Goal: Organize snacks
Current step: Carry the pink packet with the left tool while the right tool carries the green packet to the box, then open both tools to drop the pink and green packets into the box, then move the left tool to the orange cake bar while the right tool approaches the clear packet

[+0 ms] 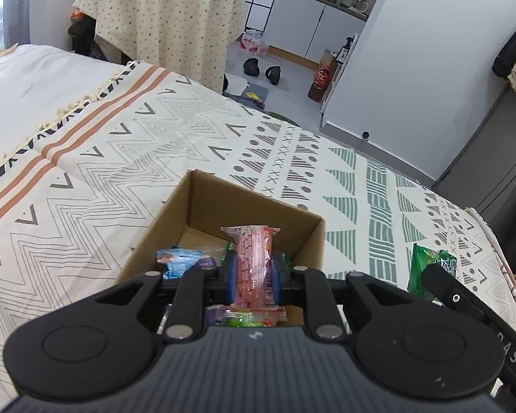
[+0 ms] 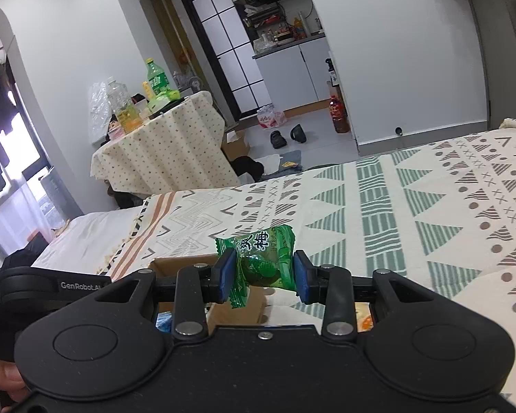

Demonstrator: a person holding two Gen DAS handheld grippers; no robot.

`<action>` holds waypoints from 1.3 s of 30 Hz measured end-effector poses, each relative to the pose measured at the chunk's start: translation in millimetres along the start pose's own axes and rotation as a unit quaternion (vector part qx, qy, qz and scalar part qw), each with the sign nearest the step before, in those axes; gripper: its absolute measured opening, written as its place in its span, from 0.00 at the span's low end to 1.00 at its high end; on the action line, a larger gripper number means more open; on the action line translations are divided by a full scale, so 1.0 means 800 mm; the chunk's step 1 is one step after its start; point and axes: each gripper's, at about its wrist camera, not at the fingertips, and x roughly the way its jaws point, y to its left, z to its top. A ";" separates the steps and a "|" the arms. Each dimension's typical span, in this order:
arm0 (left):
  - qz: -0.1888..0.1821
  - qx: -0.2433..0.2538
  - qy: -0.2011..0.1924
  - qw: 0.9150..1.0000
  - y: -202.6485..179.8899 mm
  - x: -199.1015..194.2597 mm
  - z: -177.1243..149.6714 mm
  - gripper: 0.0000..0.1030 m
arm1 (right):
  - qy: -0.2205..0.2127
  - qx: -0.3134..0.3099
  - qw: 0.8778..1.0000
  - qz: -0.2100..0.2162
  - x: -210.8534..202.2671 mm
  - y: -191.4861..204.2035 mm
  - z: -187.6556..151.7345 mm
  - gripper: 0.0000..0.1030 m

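Already several snacks lie in the cardboard box (image 1: 203,206); above it my left claw (image 1: 254,272) pinches a pink packet (image 1: 253,258), my right claw (image 2: 261,275) a green candy (image 2: 261,261), both undropped

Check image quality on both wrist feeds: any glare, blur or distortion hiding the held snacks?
Left wrist view: fisheye bends the room edges, but the pink snack in the left gripper over the cardboard box is sharp and evenly lit. Right wrist view: the window blows out at left; the green candy in the right gripper stays crisp.
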 end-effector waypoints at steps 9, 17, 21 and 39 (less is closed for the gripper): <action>-0.001 -0.017 0.004 1.000 0.023 0.016 0.013 0.18 | 0.010 -0.015 1.000 0.015 0.021 0.030 -0.004 0.34; -0.004 -0.026 -0.002 1.000 0.035 0.021 0.025 0.18 | 0.018 -0.028 0.999 0.041 0.034 0.055 -0.012 0.34; 0.008 -0.039 -0.005 0.999 0.039 0.023 0.028 0.29 | 0.026 -0.039 0.997 0.057 0.040 0.062 -0.015 0.46; 0.028 -0.026 0.006 0.999 0.014 0.011 0.014 0.74 | 0.048 0.018 0.999 -0.017 0.009 -0.016 -0.010 0.64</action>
